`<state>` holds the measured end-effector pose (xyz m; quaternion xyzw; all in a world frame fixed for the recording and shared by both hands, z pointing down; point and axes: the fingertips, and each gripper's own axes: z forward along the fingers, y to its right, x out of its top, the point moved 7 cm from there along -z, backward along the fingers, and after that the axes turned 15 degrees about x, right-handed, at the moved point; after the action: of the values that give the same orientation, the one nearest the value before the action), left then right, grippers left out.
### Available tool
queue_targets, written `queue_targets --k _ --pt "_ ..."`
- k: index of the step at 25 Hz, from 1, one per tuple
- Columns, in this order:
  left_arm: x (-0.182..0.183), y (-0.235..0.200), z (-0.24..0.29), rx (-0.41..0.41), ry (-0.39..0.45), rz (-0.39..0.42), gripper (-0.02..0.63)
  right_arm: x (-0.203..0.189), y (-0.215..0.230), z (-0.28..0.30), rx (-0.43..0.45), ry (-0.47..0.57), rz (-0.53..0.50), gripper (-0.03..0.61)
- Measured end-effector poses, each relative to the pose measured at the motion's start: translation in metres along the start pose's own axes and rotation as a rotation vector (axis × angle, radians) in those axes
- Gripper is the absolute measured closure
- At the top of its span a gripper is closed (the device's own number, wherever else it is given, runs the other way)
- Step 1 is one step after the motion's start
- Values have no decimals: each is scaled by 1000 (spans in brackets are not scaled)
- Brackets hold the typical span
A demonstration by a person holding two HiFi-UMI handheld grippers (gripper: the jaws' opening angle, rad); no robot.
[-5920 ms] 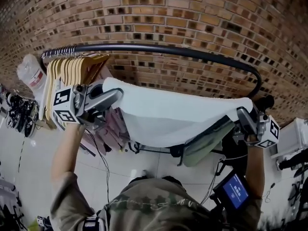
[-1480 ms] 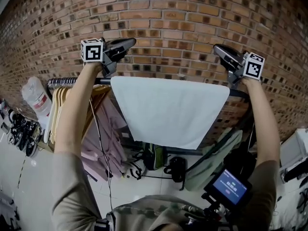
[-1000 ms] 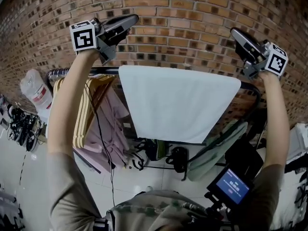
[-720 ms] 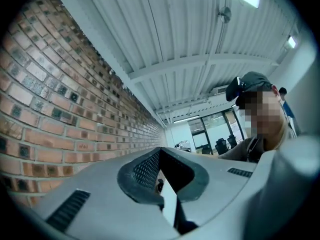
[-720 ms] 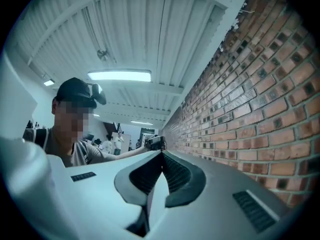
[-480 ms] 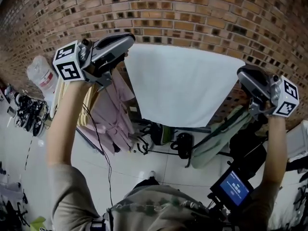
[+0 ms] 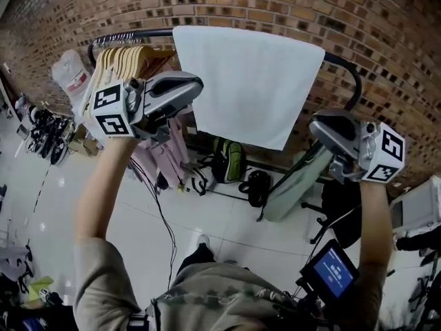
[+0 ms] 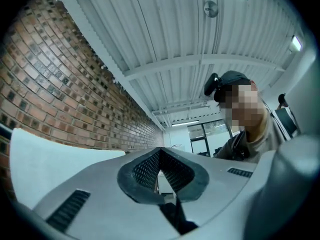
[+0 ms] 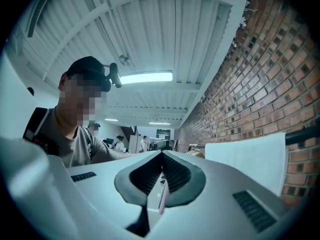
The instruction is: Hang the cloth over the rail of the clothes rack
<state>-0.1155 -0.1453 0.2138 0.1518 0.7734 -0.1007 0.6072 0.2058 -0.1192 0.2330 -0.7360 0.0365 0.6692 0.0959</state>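
Note:
The white cloth (image 7: 248,81) hangs draped over the black rail (image 7: 342,66) of the clothes rack, in front of the brick wall. My left gripper (image 7: 193,85) is below and left of the cloth, apart from it, jaws shut with nothing in them. My right gripper (image 7: 318,124) is below the cloth's right corner, also shut and empty. In the left gripper view the gripper (image 8: 160,169) has its pads together, and the cloth (image 8: 55,159) shows at the left. In the right gripper view the gripper (image 9: 161,173) is closed too, with the cloth (image 9: 250,161) and the rail (image 9: 304,134) at the right.
Wooden hangers (image 7: 122,59) and pink garments (image 7: 164,158) hang at the rail's left end. A green garment (image 7: 293,188) hangs at the right. Bags (image 7: 229,161) lie on the tiled floor under the rack. A small screen (image 7: 332,271) sits near my right arm. Shoes (image 7: 43,131) lie at far left.
Both grippers have come down from above the rail and back toward me, still shut. The cloth stays draped over the rail.

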Motion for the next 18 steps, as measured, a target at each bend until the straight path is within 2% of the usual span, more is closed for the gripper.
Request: queue_targets --k 3,7,9,12,18 --pt "-29 46 -5 -11 -70 11 611 -22 -37 12 -2 19 19 572" --pt "-69 98 -25 -83 -78 -92 611 -63 -80 36 1 -23 44 572" --pt "-89 117 -36 -117 -102 -109 611 -80 -97 45 2 -35 67 572" --pt "-113 130 -45 -114 -127 -113 611 -96 -110 53 -21 -62 59 572" --pt "-136 139 -73 -76 -76 -168 611 -125 -120 83 -17 -86 65 572"
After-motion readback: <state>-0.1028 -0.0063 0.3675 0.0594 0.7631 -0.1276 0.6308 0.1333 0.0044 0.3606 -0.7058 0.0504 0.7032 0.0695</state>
